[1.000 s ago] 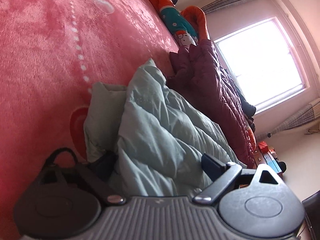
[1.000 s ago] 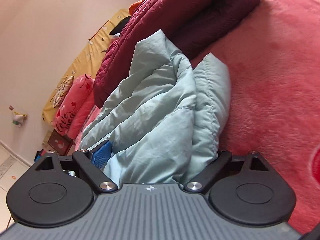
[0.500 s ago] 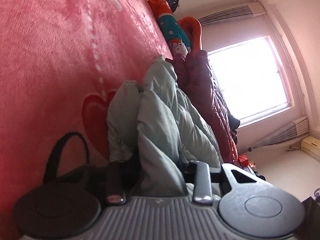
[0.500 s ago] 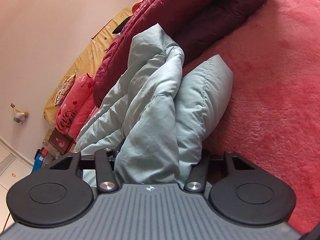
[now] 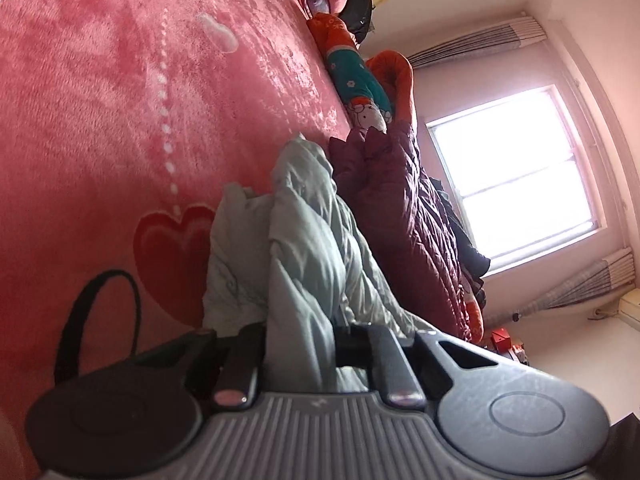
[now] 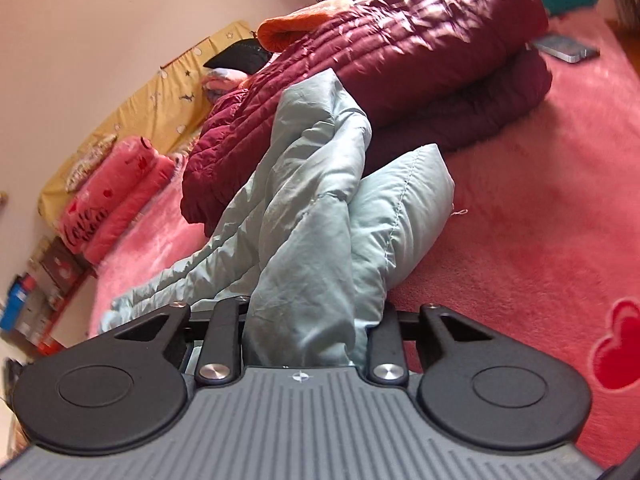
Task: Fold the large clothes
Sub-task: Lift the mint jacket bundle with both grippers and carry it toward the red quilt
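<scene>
Pale mint quilted jacket (image 5: 308,264), puffy and wrinkled, lies on the pink plush blanket (image 5: 100,112), just in front of a maroon quilted coat (image 6: 400,60). It looks light, soft and slippery, best gripped by bunched edges. My left gripper (image 5: 298,354) and right gripper (image 6: 306,332) have just been closing and each pinches a fold.

The pale green padded jacket (image 6: 320,208) lies on the pink plush blanket (image 6: 540,200). Directly behind it, touching it, lies the dark red quilted jacket (image 6: 400,60). The left gripper (image 5: 298,340) and the right gripper (image 6: 312,320) each have a fold of the green jacket between the jaws.
</scene>
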The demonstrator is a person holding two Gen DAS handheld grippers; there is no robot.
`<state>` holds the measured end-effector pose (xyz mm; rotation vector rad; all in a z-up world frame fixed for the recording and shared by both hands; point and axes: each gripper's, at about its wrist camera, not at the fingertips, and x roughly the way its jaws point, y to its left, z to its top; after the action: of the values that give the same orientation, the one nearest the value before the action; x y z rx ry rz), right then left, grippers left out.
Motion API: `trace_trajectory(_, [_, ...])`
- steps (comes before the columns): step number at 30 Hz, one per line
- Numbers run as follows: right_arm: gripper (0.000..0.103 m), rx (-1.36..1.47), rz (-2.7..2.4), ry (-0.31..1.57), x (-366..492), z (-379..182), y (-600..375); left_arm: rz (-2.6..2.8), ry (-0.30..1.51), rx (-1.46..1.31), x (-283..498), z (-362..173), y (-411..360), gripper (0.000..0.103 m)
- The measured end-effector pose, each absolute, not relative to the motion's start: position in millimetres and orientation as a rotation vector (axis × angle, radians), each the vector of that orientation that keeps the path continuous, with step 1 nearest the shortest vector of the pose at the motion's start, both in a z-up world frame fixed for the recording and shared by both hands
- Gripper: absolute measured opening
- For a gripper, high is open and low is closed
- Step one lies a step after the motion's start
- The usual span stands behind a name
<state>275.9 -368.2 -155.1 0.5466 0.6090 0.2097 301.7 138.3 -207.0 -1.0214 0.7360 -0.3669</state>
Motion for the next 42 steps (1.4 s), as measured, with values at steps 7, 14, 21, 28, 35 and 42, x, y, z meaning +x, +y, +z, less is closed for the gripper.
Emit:
trace_trajectory(7, [0.029, 0.39, 0.192, 0.629, 252, -89, -357, -0.417, 0.745, -0.965, 310, -123, 128, 0.003])
trace_trajectory(14, [0.026, 0.366, 0.201, 0.523, 238, -19, -391, -0.58, 0.659, -0.925, 335, -45, 90, 0.003])
trace_trajectory(21, [0.026, 0.224, 0.181, 0.363, 267, 59, -416, -0.641, 0.644, -0.923, 380, -13, 56, 0.003])
trace_trajectory(28, [0.026, 0.13, 0.2, 0.122, 328, 148, -446, -0.739, 0.469, -0.8, 454, 88, 34, 0.003])
trace_trajectory(35, [0.026, 0.141, 0.121, 0.003, 405, 151, -484, -0.702, 0.345, -0.62, 535, 135, -3, 0.003])
trace_trajectory(42, [0.026, 0.239, -0.005, 0.301, 507, 33, -527, -0.563, 0.562, -0.532, 613, 41, -57, 0.004])
